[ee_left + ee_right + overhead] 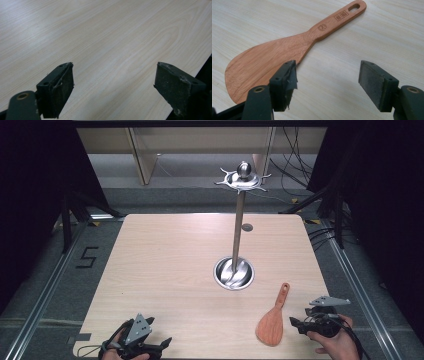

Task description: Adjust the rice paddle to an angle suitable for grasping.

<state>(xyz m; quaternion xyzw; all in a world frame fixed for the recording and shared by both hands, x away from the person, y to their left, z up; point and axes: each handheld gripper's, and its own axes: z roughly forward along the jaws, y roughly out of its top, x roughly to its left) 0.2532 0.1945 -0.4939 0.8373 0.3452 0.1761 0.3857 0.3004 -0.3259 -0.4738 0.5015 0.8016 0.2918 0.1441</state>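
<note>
A wooden rice paddle [272,319] lies flat on the table near the front right, its handle with a hanging hole pointing away toward the stand. In the right gripper view the paddle [274,53] lies just ahead of the left jaw, whose pad overlaps the blade's edge. My right gripper [297,324] [327,78] is open beside the blade, with bare table between its jaws. A metal hanging stand [237,237] rises from a round steel base [233,273] at mid-table, with a hooked crown [243,176] on top. My left gripper [160,343] [113,86] is open at the front left edge.
The light wooden table [165,265] has a small round grommet [247,227] behind the stand. Cables lie on the floor at the back right. The table's front edge [203,66] runs just beside my left gripper's right jaw.
</note>
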